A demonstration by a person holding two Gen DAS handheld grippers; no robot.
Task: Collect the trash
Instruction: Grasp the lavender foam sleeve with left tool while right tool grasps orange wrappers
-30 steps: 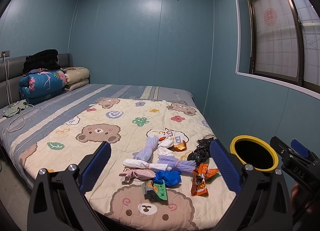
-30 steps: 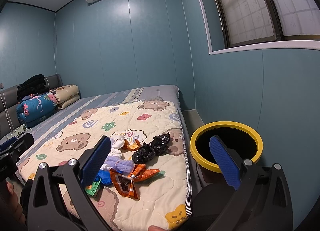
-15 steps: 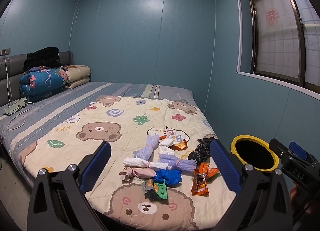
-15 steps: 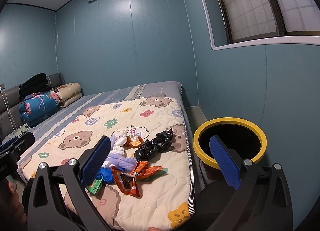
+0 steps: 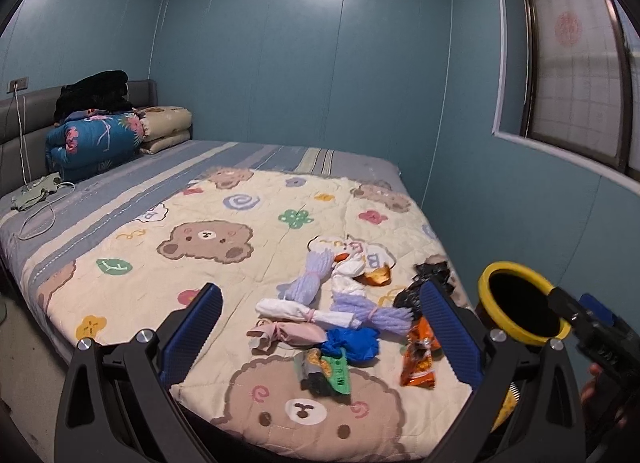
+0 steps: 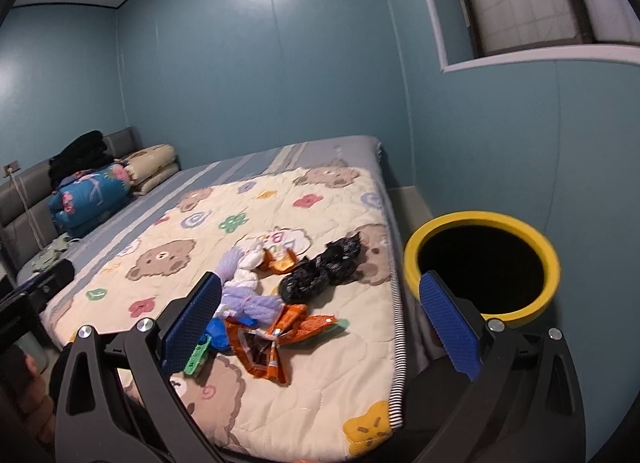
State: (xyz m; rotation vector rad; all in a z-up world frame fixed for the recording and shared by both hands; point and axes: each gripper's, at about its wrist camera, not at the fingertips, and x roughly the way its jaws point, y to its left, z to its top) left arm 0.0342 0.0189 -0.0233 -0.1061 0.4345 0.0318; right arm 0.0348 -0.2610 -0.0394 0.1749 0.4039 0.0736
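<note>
A pile of trash lies on the bear quilt near the bed's near corner: an orange wrapper, a black crumpled bag, a blue bag, lilac bundles, a white bundle, a pink one and a green wrapper. A black bin with a yellow rim stands beside the bed. My left gripper is open and empty, above the pile. My right gripper is open and empty, between pile and bin.
Folded bedding and black clothes are stacked at the headboard. A charger cable lies on the grey sheet. A blue wall and a window close off the right side. The right gripper shows in the left wrist view.
Both grippers have moved forward and tilted down toward the pile; the trash and bin look larger. Nothing has been picked up.
</note>
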